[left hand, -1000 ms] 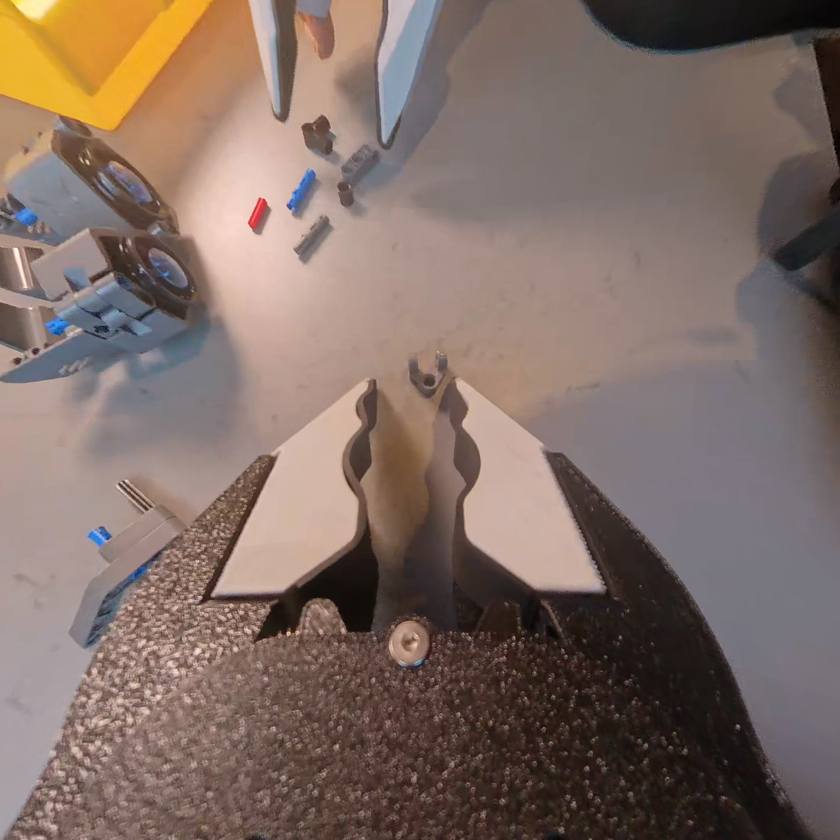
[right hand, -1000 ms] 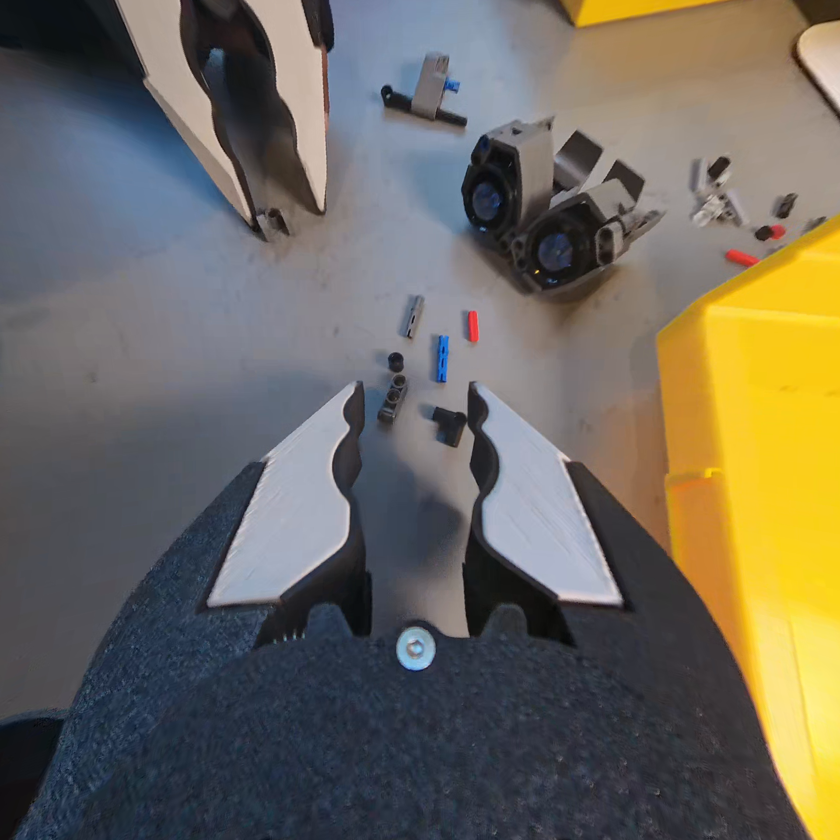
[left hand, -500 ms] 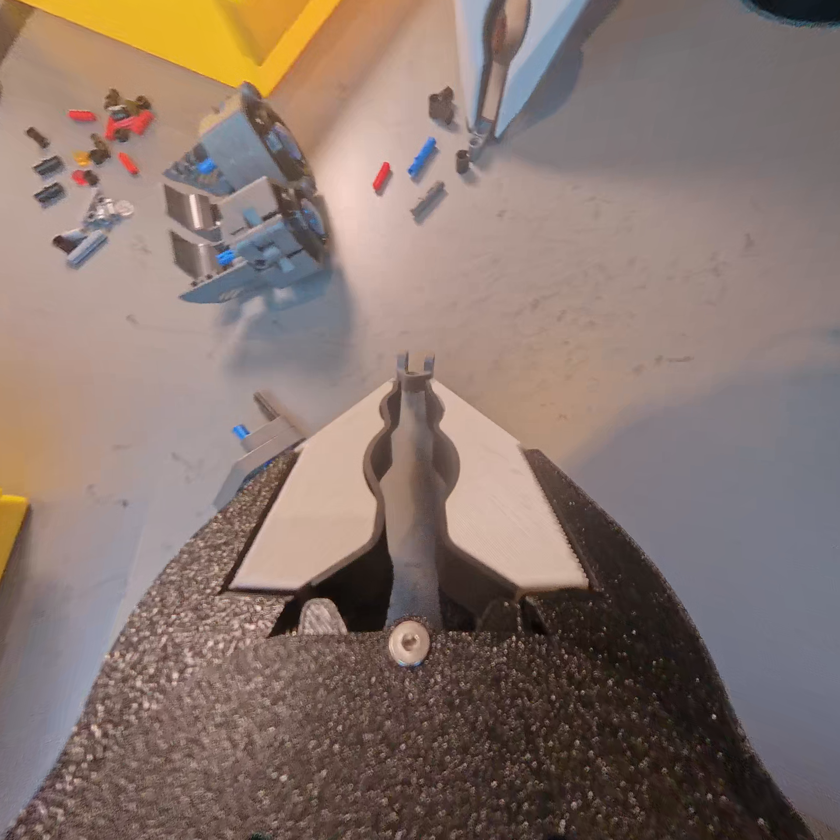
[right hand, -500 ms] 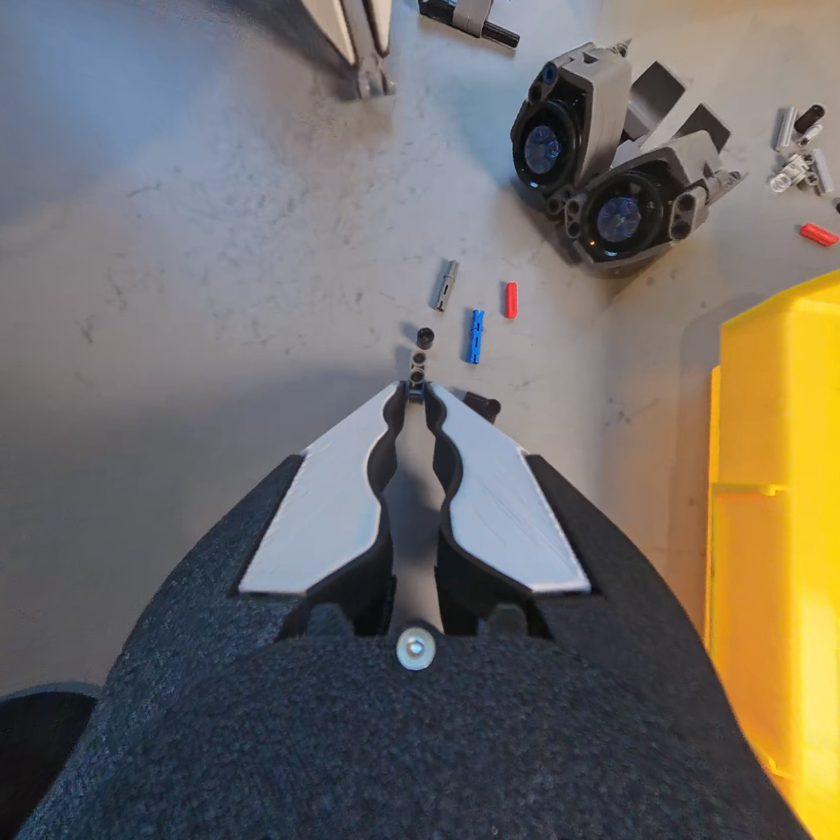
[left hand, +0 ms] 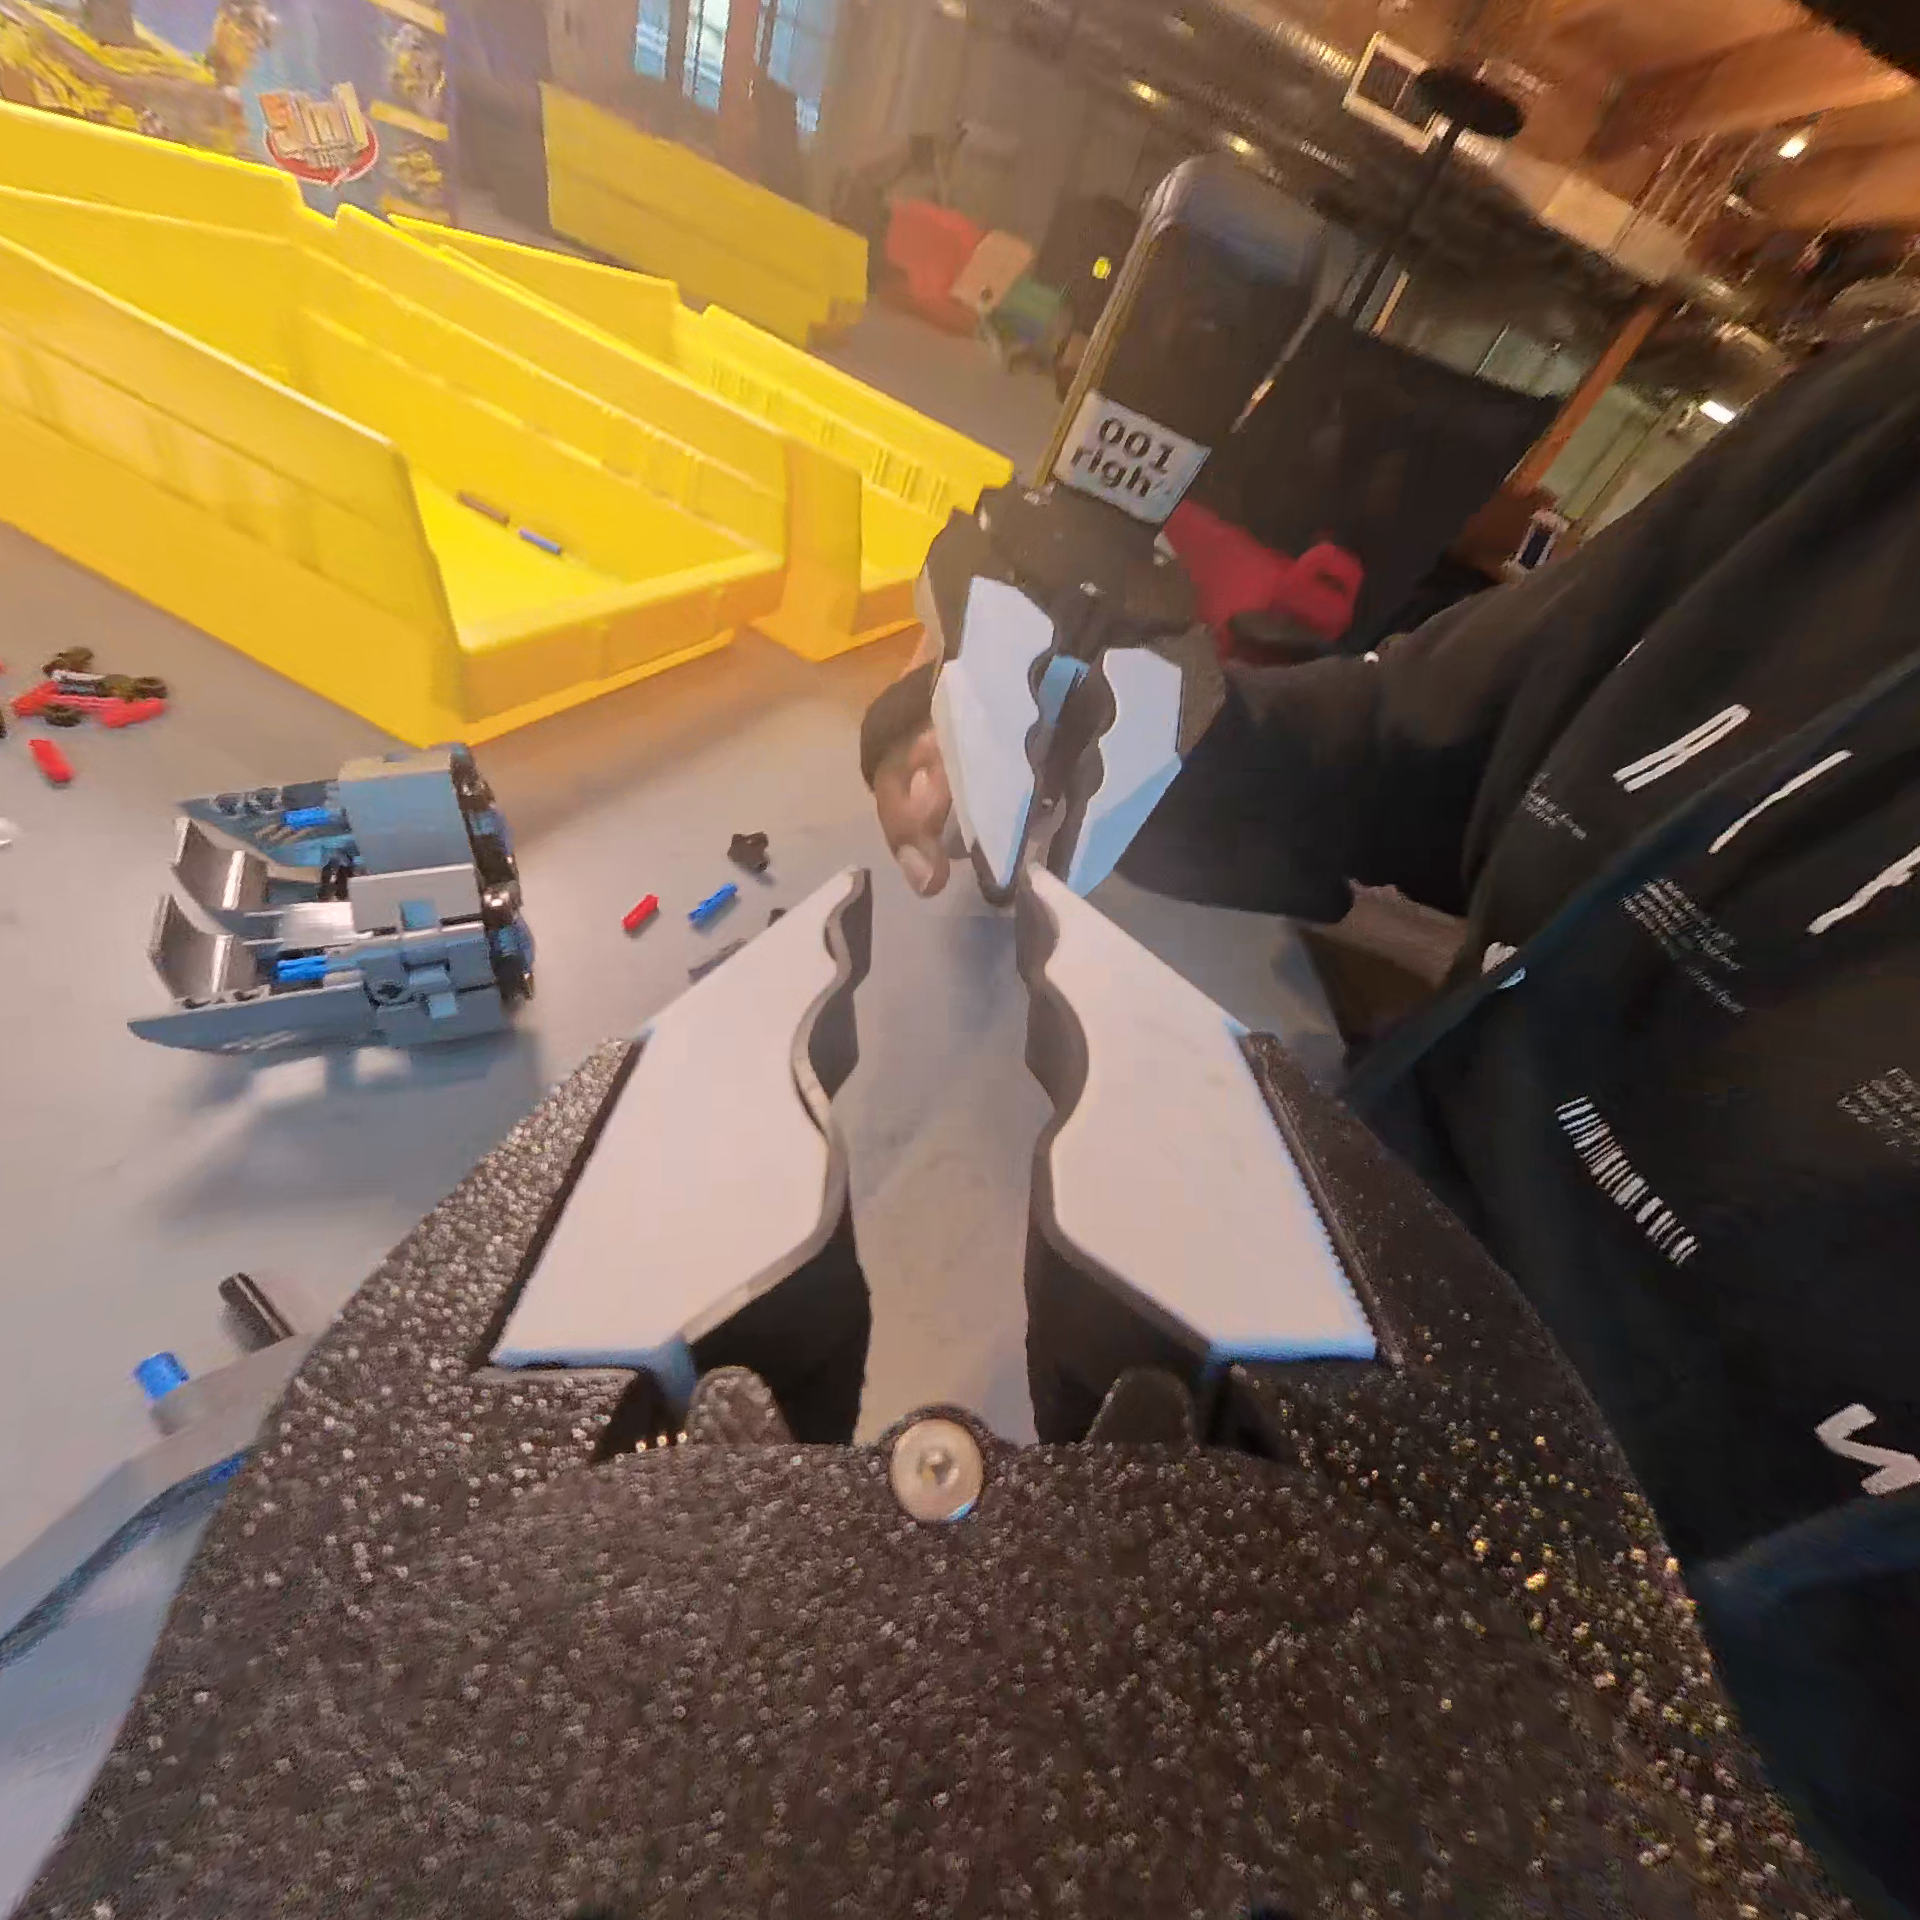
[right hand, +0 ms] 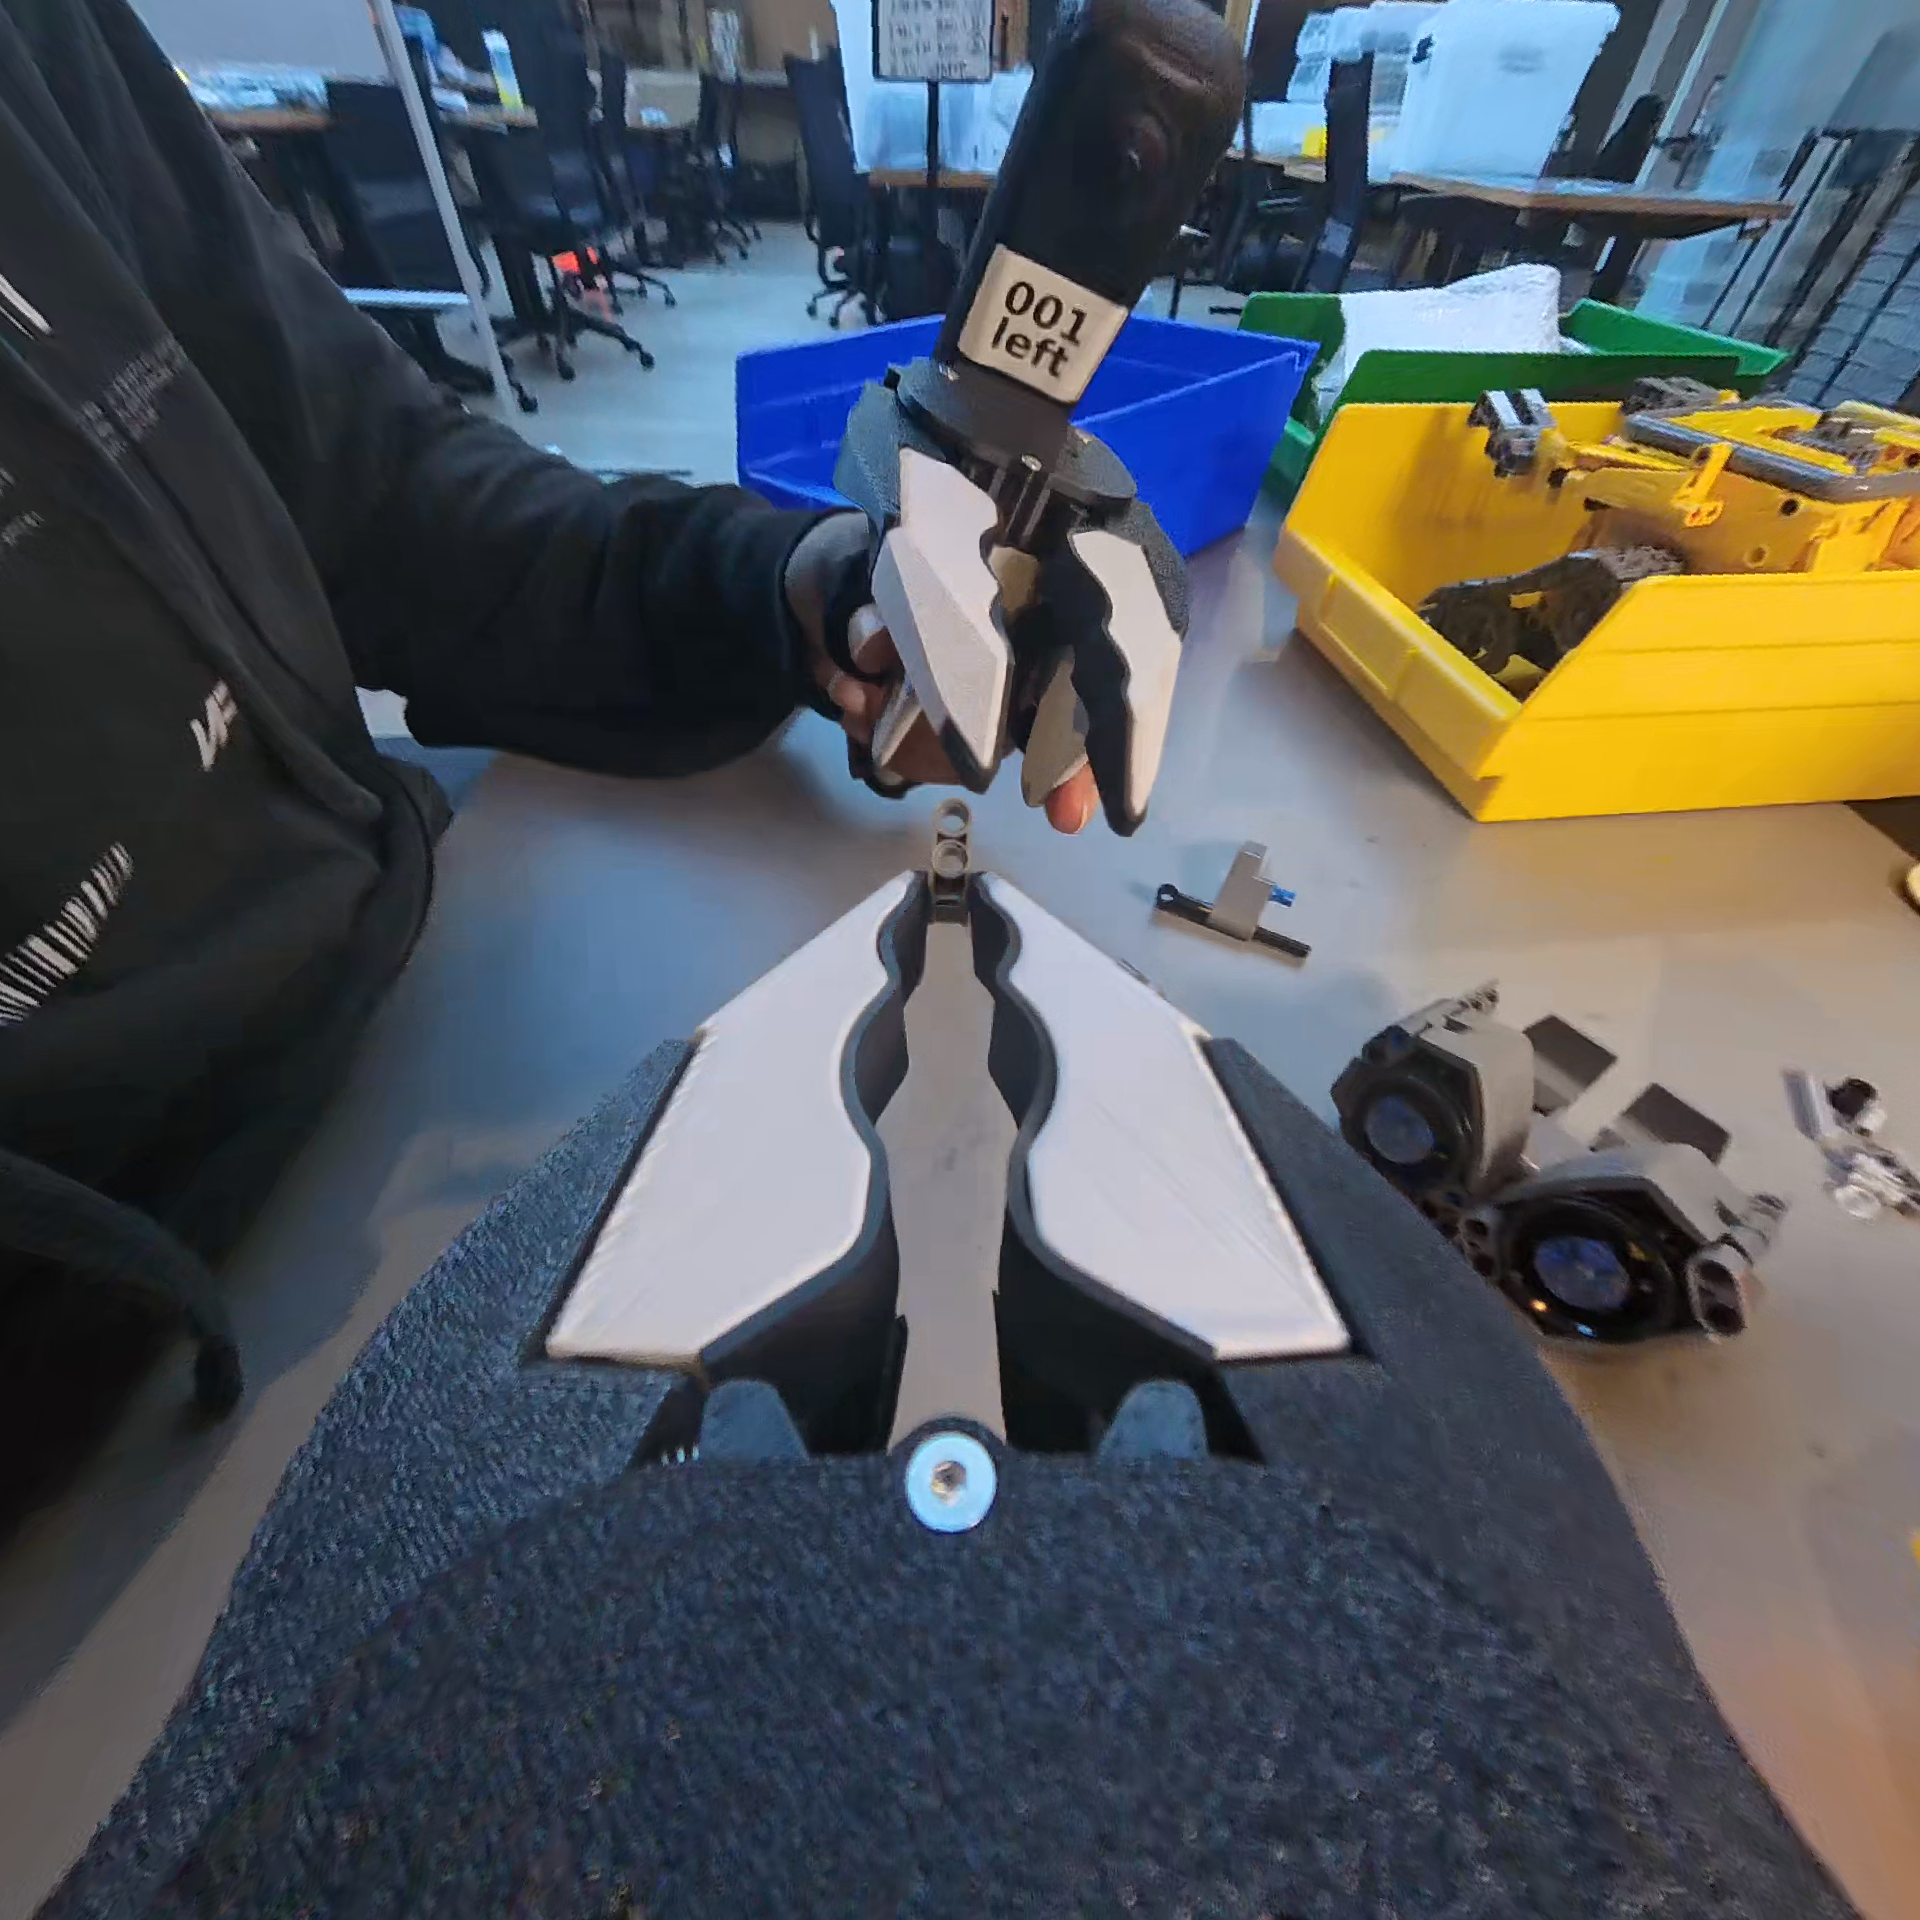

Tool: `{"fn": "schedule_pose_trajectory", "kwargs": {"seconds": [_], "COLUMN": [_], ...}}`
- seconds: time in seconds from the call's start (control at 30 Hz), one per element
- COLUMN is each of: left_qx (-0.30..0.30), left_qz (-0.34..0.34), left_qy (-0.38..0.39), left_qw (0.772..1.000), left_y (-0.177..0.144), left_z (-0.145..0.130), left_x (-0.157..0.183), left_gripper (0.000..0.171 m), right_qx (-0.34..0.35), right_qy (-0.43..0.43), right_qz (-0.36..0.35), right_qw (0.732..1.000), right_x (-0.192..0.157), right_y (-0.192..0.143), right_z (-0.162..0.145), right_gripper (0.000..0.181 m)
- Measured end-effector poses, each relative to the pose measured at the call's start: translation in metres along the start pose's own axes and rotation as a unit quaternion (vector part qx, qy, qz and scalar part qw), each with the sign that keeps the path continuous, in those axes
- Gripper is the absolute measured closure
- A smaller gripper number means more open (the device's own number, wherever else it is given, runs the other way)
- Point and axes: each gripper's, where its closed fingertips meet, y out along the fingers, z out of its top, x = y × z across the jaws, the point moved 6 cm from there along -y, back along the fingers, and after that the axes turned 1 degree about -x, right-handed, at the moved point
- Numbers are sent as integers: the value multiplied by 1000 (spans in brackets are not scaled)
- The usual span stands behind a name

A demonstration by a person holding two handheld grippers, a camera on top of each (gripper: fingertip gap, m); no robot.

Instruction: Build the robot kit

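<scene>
The right gripper (right hand: 948, 883) pinches a small grey connector (right hand: 950, 847) at its fingertips, lifted above the tabletop (right hand: 1455, 935). The left gripper (left hand: 940, 883) has its fingers apart and holds nothing. The connector looks light, stiff and easy to drop. The yellow bin (right hand: 1558, 665) holds a partly built model (right hand: 1662, 478).

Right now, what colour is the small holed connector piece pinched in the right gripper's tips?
Grey, with a darker lower section: small holed connector piece in the right gripper. Right wrist view shows it best.

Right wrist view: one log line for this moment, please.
left hand-held gripper: open | right hand-held gripper: shut on small grey connector | grippers: tip to tip
</scene>
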Motion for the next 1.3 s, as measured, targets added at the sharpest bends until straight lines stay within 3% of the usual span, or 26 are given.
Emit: {"fn": "schedule_pose_trajectory", "kwargs": {"seconds": [0.27, 0.43, 0.97, 1.3], "left_qx": [2, 8, 15, 31], "left_qz": [-11, -23, -29, -13], "left_qy": [3, -1, -18, -31], "left_qw": [1000, 1000, 999, 999], "left_y": [1, 3, 5, 2], "left_z": [0, 0, -2, 0], "left_x": [3, 6, 5, -1], "left_gripper": [153, 157, 165, 165], "right_qx": [64, 65, 53, 21], "right_qy": [63, 74, 43, -45], "right_qz": [6, 5, -22, -91], "right_qw": [996, 995, 997, 995], "right_x": [8, 9, 10, 11], "right_y": [-7, -6, -1, 0], "right_z": [7, 4, 0, 2], "right_gripper": [175, 175, 175, 175]}}
